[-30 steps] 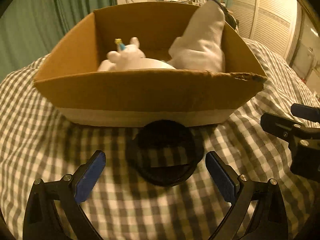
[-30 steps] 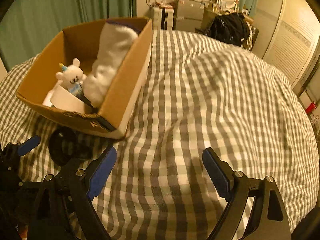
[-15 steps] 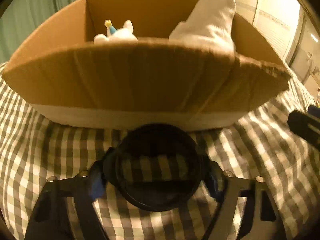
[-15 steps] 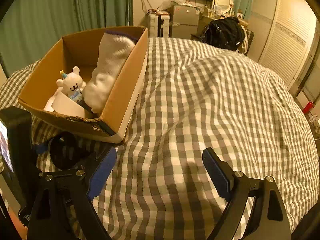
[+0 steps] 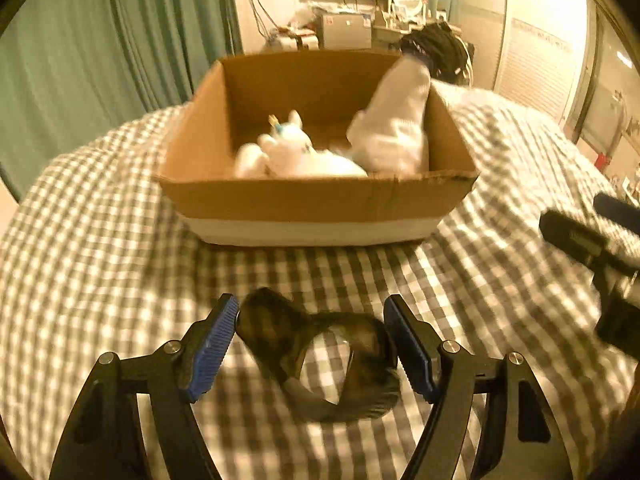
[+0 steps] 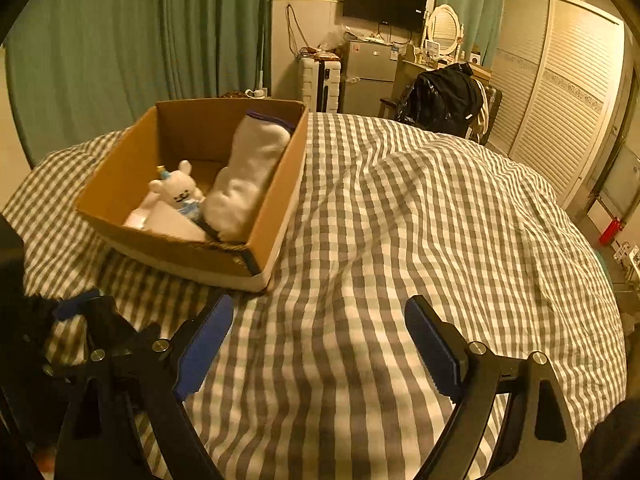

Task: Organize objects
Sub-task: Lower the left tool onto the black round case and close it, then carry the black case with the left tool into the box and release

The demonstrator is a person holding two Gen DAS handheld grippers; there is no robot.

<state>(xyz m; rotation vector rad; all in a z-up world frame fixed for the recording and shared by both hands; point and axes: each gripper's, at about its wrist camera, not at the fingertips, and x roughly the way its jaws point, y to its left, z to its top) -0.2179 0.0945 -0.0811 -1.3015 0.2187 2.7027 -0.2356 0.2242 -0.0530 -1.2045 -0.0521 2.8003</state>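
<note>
Left hand-held gripper (image 5: 312,344) closing on dark ring (image 5: 320,356), short of box (image 5: 316,204) rim.

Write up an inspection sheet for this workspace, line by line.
Surface: grey-and-white checked bed cover, rumpled.
Job's things: open brown cardboard box on the cover, holding a small white plush toy and a white rolled cloth leaning on its wall; dark see-through round lid, tilted, outside the box.
Clutter: nothing seen on the cover.
Grippers: left hand-held gripper closing, blue pads against the lid's sides; right hand-held gripper open, nothing between its fingers.
Cables: wires hanging on the far wall.
Surroundings: green curtains, wall-mounted black screen, louvred wardrobe doors.
</note>
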